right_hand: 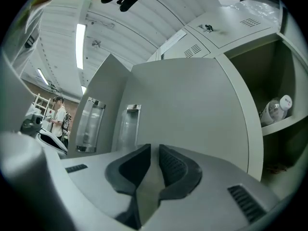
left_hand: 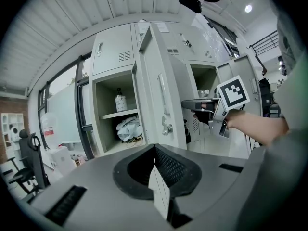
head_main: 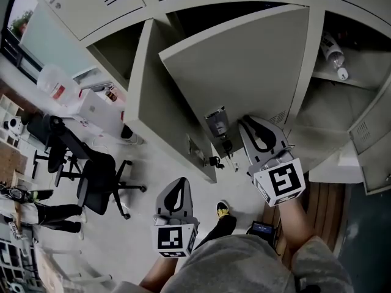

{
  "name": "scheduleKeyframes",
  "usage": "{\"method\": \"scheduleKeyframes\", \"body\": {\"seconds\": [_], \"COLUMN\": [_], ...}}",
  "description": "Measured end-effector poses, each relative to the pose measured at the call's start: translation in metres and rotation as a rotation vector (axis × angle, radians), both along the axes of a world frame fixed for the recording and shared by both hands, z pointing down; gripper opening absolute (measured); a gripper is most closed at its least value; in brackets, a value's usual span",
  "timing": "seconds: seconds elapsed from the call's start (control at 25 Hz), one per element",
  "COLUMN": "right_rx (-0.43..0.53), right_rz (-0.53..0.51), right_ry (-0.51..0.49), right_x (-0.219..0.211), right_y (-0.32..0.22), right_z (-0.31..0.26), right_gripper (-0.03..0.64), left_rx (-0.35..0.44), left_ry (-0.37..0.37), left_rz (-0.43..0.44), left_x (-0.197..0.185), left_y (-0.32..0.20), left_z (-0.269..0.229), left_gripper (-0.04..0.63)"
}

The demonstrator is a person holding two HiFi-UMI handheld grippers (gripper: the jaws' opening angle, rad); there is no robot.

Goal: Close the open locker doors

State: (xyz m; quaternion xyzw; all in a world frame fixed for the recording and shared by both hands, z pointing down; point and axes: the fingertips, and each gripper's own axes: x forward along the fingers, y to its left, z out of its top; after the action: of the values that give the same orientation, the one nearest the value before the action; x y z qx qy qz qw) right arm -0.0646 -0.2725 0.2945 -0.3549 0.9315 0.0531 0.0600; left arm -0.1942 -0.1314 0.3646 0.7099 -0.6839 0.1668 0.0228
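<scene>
Your left gripper (left_hand: 154, 150) is closed and empty, held back from the lockers (left_hand: 113, 57). Your right gripper (right_hand: 153, 152) has its jaws slightly apart with nothing between them, close before the face of the open locker door (right_hand: 192, 109).

The head view showed two grippers, the left gripper (head_main: 178, 185) and the right gripper (head_main: 249, 124); two open locker doors (head_main: 244, 66); two office chairs (head_main: 98, 179); and one plastic bottle (head_main: 333, 52).

Ahead of the right tool (right_hand: 154, 148), whose body is matt grey plastic with rough ribbed black pads (right_hand: 173, 166), the locker door (right_hand: 192, 109) is smooth matt painted metal with a shiny handle (right_hand: 129, 126), and to the tool's right lies a clear plastic bottle (right_hand: 274, 110).
</scene>
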Motion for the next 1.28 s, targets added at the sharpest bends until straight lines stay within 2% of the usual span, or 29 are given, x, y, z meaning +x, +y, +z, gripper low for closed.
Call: {"method": "scheduleKeyframes", "body": {"seconds": [0.28,0.56,0.96,1.28], "right_rx": [-0.008,-0.056,-0.130,-0.165], "right_rz": [0.068,0.168,0.298,0.357], "right_ry": [-0.001,0.002,0.054,0.065], "right_x": [-0.010,-0.008,-0.002,0.006], "right_y": [-0.026,-0.055,-0.086,-0.100], "right_z": [0.005,0.016,0.036,0.044], "right_gripper": [0.060,0.057,0.057,0.040], "left_rx": [0.005,0.029,0.037,0.057], "left_ry": [-0.004,-0.005,0.017,0.013], "left_rz": [-0.015,-0.037,-0.038,-0.046], "left_x": [-0.011,-0.022,-0.019,-0.021], "left_y": [-0.010,-0.012,-0.013,-0.016], "left_z": [0.000,-0.005,-0.003,-0.007], "left_gripper": [0.011,0.011,0.011,0.012]}}
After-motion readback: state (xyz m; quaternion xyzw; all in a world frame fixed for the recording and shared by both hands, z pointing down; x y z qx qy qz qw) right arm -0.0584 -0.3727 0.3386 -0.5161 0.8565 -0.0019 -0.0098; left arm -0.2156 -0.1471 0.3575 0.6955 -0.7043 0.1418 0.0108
